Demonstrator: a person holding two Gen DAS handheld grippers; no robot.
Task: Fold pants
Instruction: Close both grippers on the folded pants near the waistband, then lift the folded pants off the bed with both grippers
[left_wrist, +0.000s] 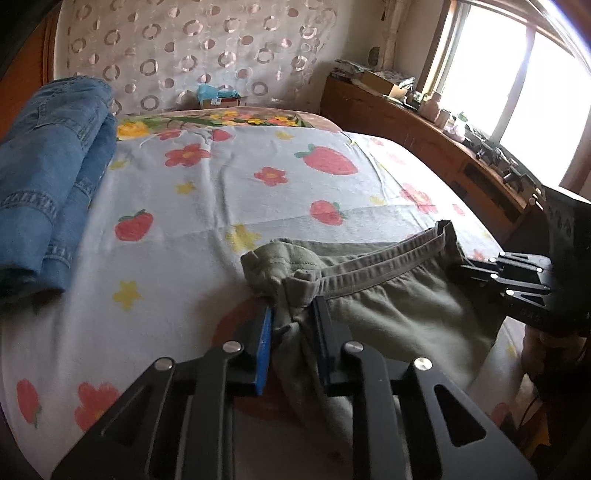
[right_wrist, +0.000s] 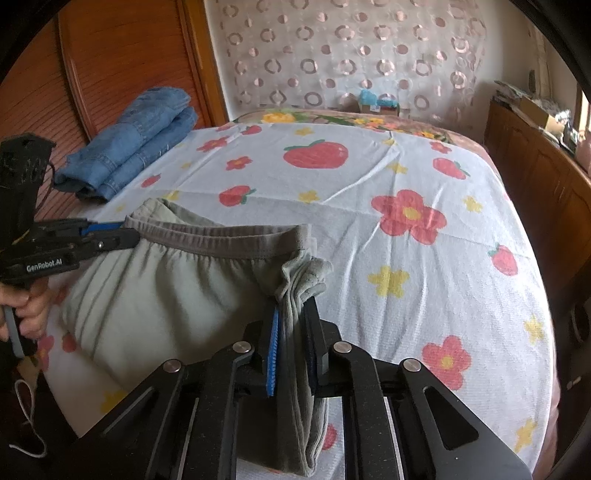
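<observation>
Olive-green pants (left_wrist: 399, 306) lie near the front edge of the bed, waistband (right_wrist: 218, 236) stretched between both grippers. My left gripper (left_wrist: 291, 314) is shut on the bunched left end of the waistband; it also shows in the right wrist view (right_wrist: 125, 230). My right gripper (right_wrist: 295, 306) is shut on the folded right edge of the pants (right_wrist: 166, 302), several layers pinched between its pads; it also shows in the left wrist view (left_wrist: 465, 258).
A folded pair of blue jeans (left_wrist: 48, 177) lies at the far left of the bed (right_wrist: 406, 177). The strawberry-and-flower sheet (left_wrist: 229, 184) stretches ahead. A wooden cabinet (left_wrist: 424, 136) with clutter runs along the right, under a window.
</observation>
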